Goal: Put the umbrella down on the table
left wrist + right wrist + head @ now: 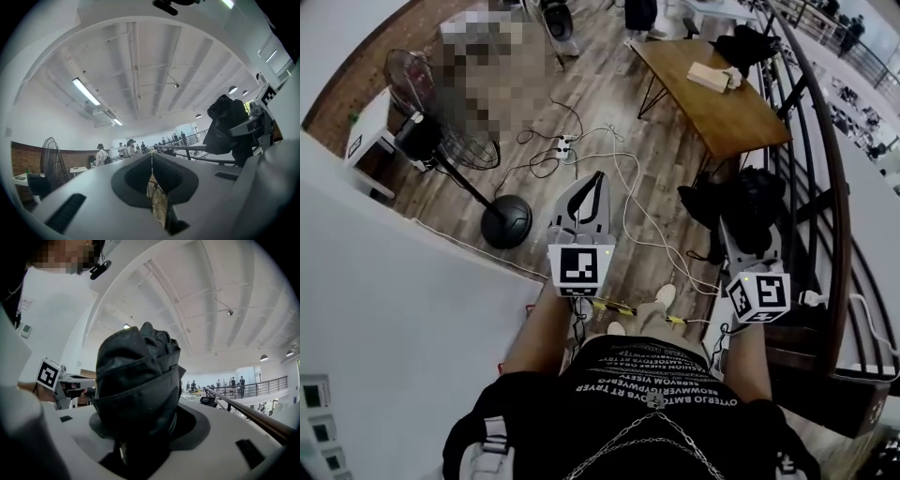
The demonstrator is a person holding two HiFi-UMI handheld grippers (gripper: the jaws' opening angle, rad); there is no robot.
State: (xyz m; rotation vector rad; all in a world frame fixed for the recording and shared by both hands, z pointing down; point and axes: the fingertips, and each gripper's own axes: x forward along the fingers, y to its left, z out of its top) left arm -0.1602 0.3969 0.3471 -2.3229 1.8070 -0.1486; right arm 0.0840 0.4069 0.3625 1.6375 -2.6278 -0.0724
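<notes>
The umbrella [737, 204] is a folded bundle of black fabric, and my right gripper [742, 234] is shut on it at the right of the head view. In the right gripper view the umbrella [136, 376] fills the space between the jaws of that gripper [140, 425] and hides their tips. My left gripper [597, 180] points forward over the wooden floor, shut with nothing in it. In the left gripper view that gripper's [151, 158] tips meet, and the umbrella [227, 126] hangs off to the right. The wooden table [722, 108] stands ahead to the right.
A standing fan [441, 141] with a round base [506, 222] stands to the left. Cables [628, 197] and a power strip [563, 145] lie on the floor ahead. A dark railing [825, 187] runs along the right. On the table are a pale box [710, 75] and a black bag [748, 45].
</notes>
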